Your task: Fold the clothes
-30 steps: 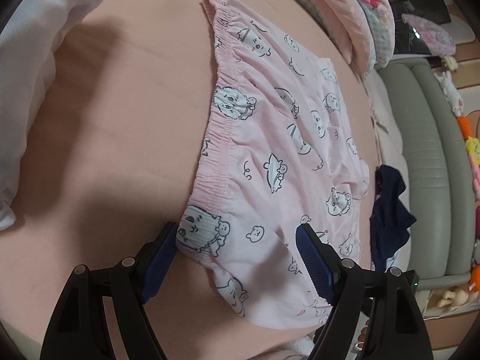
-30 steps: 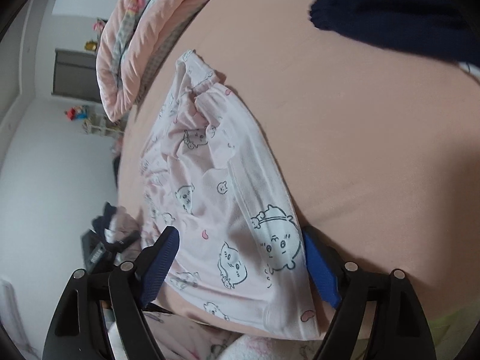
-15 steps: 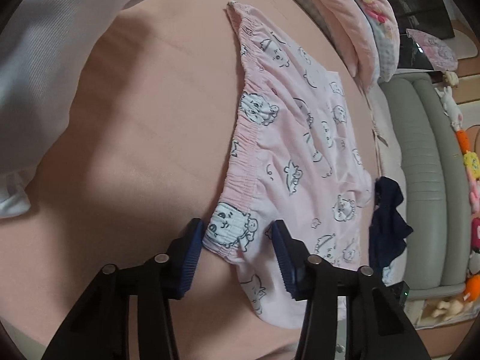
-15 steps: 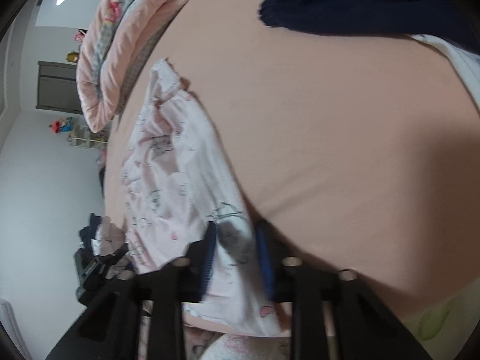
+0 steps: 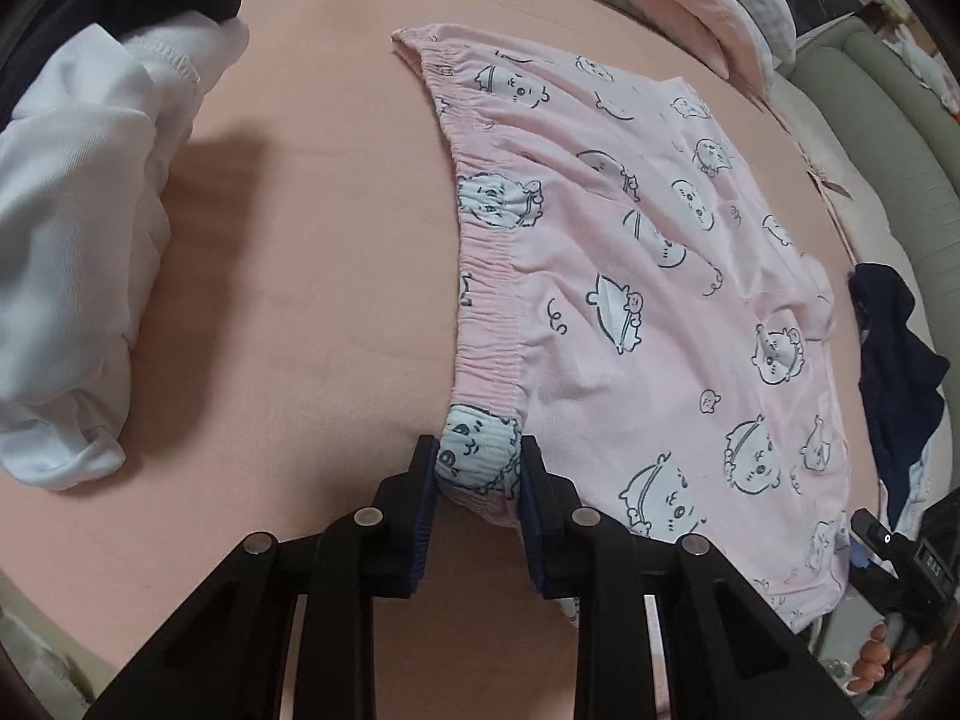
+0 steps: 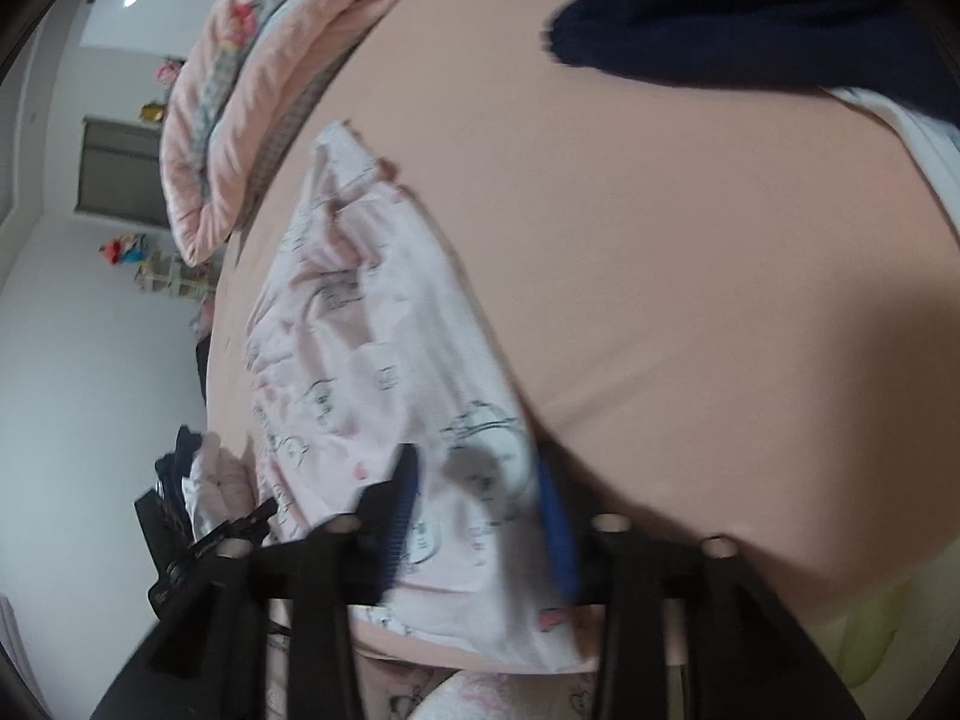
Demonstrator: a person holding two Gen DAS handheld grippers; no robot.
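Shorts (image 5: 648, 276), pink with cartoon animal prints, are spread flat on the bed (image 5: 312, 252) ahead of both grippers. No writing can be read on them. Their waistband corner is pinched by the left gripper (image 5: 480, 468). A hem corner is gripped between the blurred fingers of the right gripper (image 6: 480, 498). White cloth (image 5: 78, 252) lies left of the left jaws.

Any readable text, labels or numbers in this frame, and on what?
None can be read for certain.
Pink shorts: cartoon animal prints only, no words.
Small display on the black device at the lower right of the left wrist view: digits present, too small to read.
Right wrist view: motion-blurred, no text.
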